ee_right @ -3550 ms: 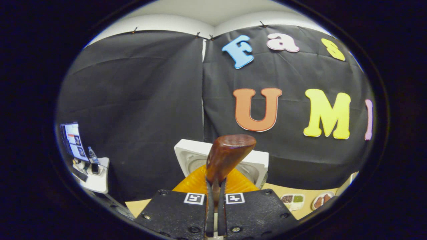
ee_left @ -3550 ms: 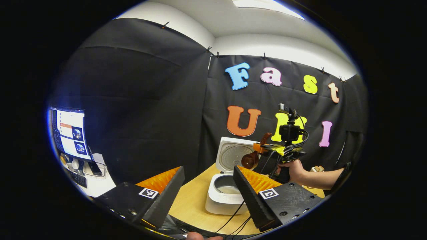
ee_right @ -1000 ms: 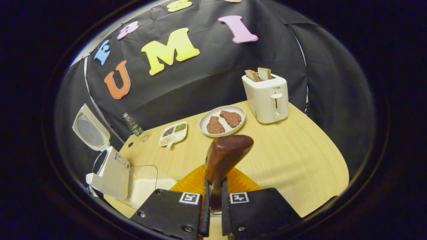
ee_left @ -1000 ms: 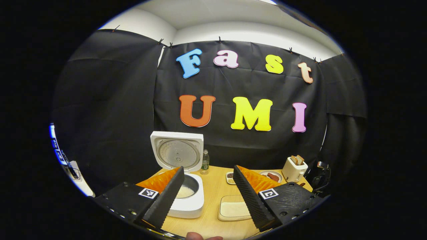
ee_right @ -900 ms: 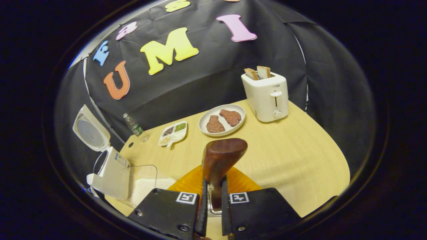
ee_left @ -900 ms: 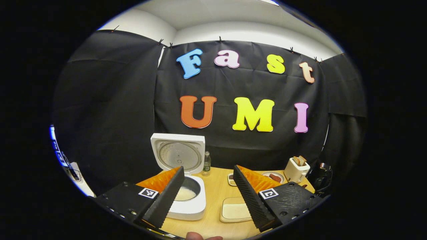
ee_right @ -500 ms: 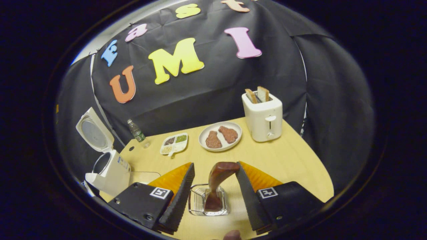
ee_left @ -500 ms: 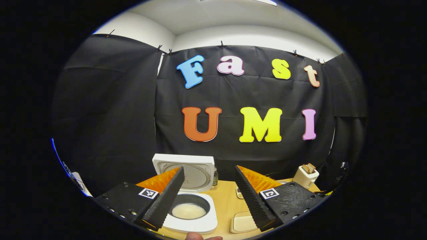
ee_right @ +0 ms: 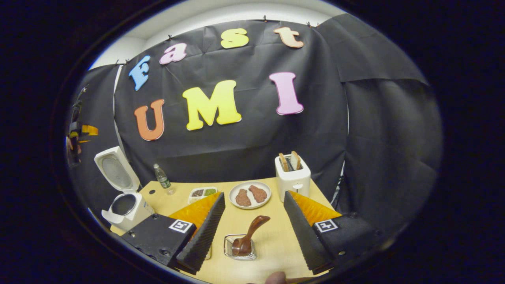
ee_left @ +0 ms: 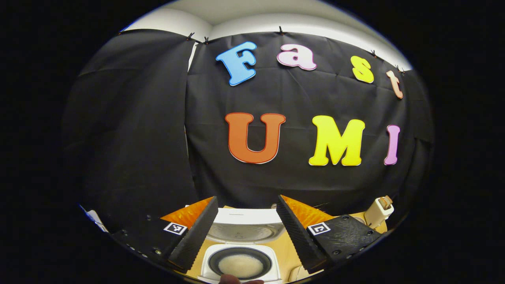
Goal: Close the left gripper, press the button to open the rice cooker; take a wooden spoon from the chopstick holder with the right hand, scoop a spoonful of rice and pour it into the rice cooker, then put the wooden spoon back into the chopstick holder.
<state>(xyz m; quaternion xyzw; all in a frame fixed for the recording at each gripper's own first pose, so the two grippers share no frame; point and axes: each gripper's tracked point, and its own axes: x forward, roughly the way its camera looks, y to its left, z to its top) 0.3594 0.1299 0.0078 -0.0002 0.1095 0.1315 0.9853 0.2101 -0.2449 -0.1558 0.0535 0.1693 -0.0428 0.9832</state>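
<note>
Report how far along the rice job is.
It looks finished. The rice cooker stands open with rice in its pot. The wooden spoon stands back in the chopstick holder, and the right gripper is open, apart from it. The left gripper is open above the cooker. Nothing in hand.

Toaster (ee_right: 292,178), meat plate (ee_right: 249,195), bottle (ee_right: 162,179), possibly spice tray (ee_right: 201,193) on table (ee_right: 272,240).

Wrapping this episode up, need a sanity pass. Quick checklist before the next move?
1. Wooden spoon in wire holder: ok.
2. Right gripper open, apart from spoon: ok.
3. Left gripper open, holding nothing: ok.
4. Rice cooker lid up, rice in pot: ok.
5. Holder upright on table: ok.
6. Spilled rice on table: cannot tell.
</note>
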